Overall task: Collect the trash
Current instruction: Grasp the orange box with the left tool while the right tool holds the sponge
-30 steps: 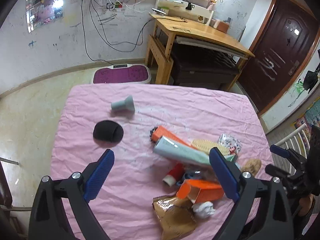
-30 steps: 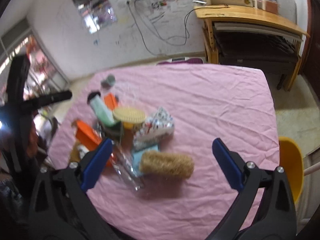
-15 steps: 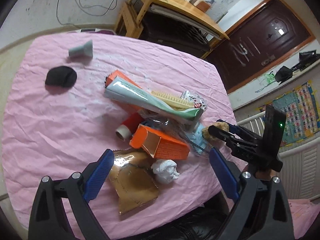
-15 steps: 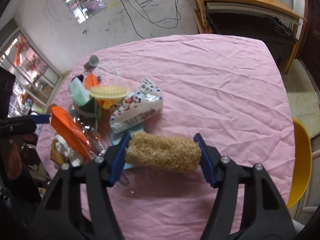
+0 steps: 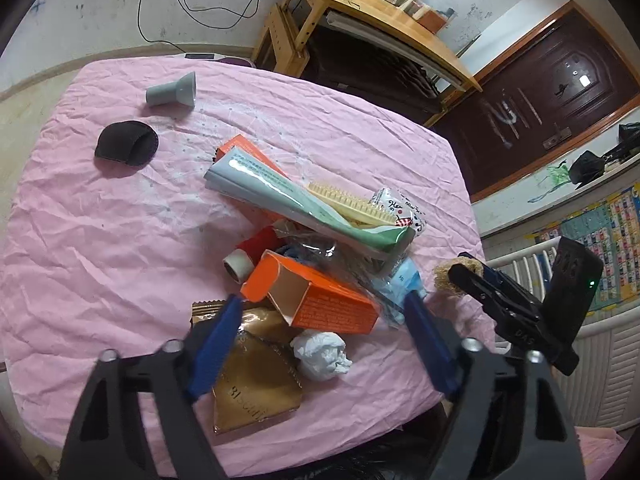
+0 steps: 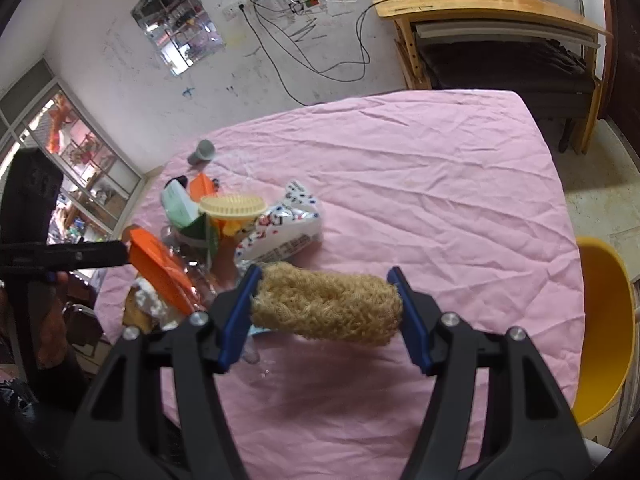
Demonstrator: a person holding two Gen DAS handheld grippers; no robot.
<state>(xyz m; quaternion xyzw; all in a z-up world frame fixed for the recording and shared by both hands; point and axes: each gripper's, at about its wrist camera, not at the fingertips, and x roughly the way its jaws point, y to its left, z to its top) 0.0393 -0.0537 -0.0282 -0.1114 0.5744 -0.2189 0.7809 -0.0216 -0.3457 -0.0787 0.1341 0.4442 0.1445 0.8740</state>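
Your right gripper [image 6: 326, 312] clamps the tan, coarse-fibred loofah roll [image 6: 328, 306] end to end above the pink tablecloth [image 6: 440, 200]; your left gripper [image 5: 320, 344] is closing around the open-ended orange carton [image 5: 316, 300].

Lived-in home room, pink-clothed table [image 6: 440, 184], wooden desk [image 6: 488, 4], dark panelled door [image 5: 552, 92], scribbled white walls [image 6: 120, 20]

- Table [image 6: 420, 184]: pink cloth.
- Loofah [image 6: 328, 304]: straw-tan.
- Carton [image 5: 320, 300]: orange, brown inside.
- Tube [image 5: 288, 196]: pale mint green.
- Brush [image 5: 348, 204]: cream yellow.
- Wrapper [image 5: 400, 208]: white with red and black print.
- Foil bag [image 5: 252, 380]: bronze-brown.
- Paper wad [image 5: 322, 354]: white.
- Pad [image 5: 126, 143]: black.
- Funnel [image 5: 172, 90]: grey.
- Chair [image 6: 608, 328]: yellow.
- Left gripper [image 5: 320, 344] and right gripper [image 6: 326, 316]: black with blue pads.
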